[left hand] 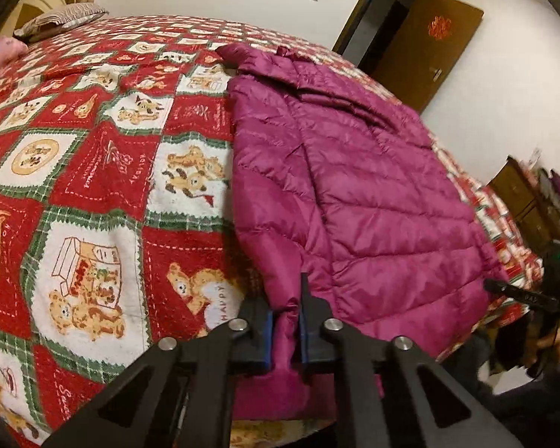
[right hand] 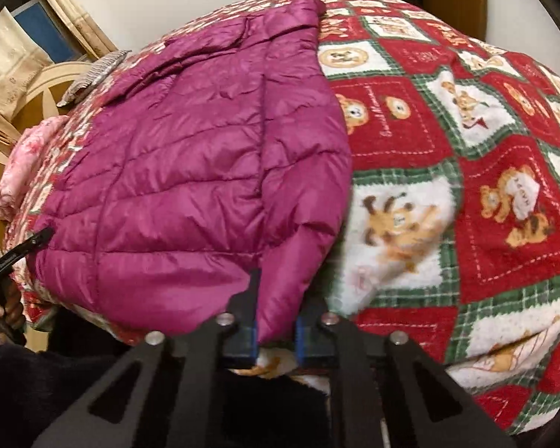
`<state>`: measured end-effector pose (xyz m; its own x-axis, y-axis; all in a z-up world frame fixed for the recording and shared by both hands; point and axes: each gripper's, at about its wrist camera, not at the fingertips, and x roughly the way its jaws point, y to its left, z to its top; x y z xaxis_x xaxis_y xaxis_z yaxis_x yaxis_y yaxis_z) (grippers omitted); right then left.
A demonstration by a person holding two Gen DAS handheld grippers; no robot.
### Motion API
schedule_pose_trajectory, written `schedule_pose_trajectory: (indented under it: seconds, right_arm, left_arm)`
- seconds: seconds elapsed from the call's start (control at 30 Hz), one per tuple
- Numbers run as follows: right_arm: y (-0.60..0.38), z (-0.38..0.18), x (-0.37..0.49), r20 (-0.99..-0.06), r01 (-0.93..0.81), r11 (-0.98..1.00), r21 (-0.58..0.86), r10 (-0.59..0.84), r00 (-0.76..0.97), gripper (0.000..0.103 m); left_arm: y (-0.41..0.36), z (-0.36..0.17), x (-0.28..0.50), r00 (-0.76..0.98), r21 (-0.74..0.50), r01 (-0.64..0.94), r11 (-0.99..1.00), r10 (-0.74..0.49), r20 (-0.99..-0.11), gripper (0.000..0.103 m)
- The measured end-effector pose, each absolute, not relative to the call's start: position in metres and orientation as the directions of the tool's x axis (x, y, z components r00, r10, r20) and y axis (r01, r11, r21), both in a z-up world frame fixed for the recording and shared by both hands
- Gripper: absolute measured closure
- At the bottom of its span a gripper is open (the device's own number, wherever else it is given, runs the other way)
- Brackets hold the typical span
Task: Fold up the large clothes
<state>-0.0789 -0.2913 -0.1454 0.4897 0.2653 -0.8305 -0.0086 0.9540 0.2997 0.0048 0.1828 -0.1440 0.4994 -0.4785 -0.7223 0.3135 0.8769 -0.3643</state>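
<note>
Both grippers, left gripper (left hand: 285,330) and right gripper (right hand: 274,330), pinch the near hem corners of the quilted magenta puffer jacket (left hand: 354,186); its long axis runs away across the bed (left hand: 93,186).

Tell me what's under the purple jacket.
The jacket lies on a red bear-print blanket, which shows all around it. Whatever is directly beneath the jacket is covered.

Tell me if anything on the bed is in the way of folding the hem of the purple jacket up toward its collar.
Nothing visible blocks it. Both the left gripper and right gripper already pinch the purple jacket at its near hem. Its quilted back is bare up to the collar; the pillow lies apart on the bedspread.
</note>
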Motion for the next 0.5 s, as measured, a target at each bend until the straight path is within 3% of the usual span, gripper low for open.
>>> schedule_pose_trajectory:
  seconds: [0.5]
  right_arm:
    - [-0.287, -0.04, -0.136, -0.608, -0.129, 0.879, 0.459, 0.416, 0.677, 0.091]
  left_arm:
    - [0.193, -0.05, -0.054, 0.561, -0.435, 0.5, 0.749, -0.663, -0.496, 0.1]
